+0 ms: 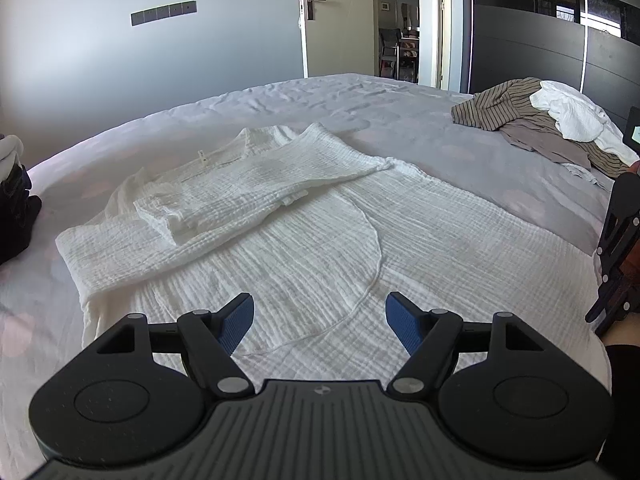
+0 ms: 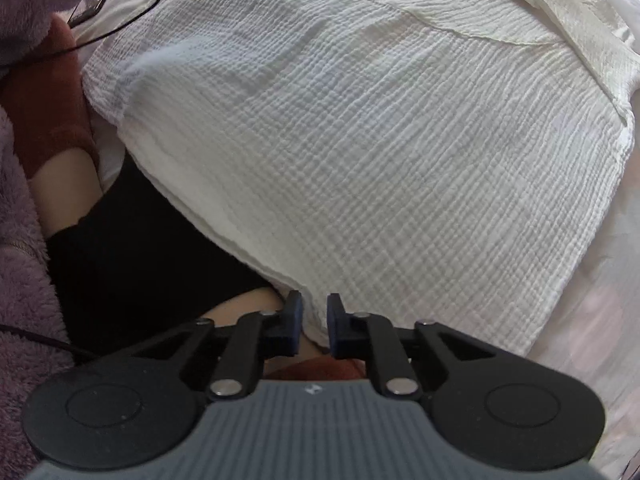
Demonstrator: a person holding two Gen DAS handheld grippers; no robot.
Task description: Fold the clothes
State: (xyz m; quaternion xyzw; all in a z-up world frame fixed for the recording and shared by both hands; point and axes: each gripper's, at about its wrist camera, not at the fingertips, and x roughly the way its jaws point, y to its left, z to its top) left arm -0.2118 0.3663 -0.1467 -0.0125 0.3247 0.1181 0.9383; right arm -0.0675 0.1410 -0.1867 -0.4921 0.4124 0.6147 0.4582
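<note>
My left gripper (image 1: 320, 320) hangs low over white shirt (image 1: 280, 240), jaws spread wide, blue pads (image 1: 236, 322) clear of fabric. Shirt lies flat on bed (image 1: 420, 136) — sleeve (image 1: 256, 184) folded across body, cuff pointing left. Curved hem seam runs between pads. Pile (image 1: 548, 124) of striped and white clothes sits far right on bed, well apart from shirt. Dark stack (image 1: 16, 208) at left edge. I see right gripper (image 1: 618, 248) at right edge — state unclear. Door (image 1: 312, 16) ajar beyond bed.
</note>
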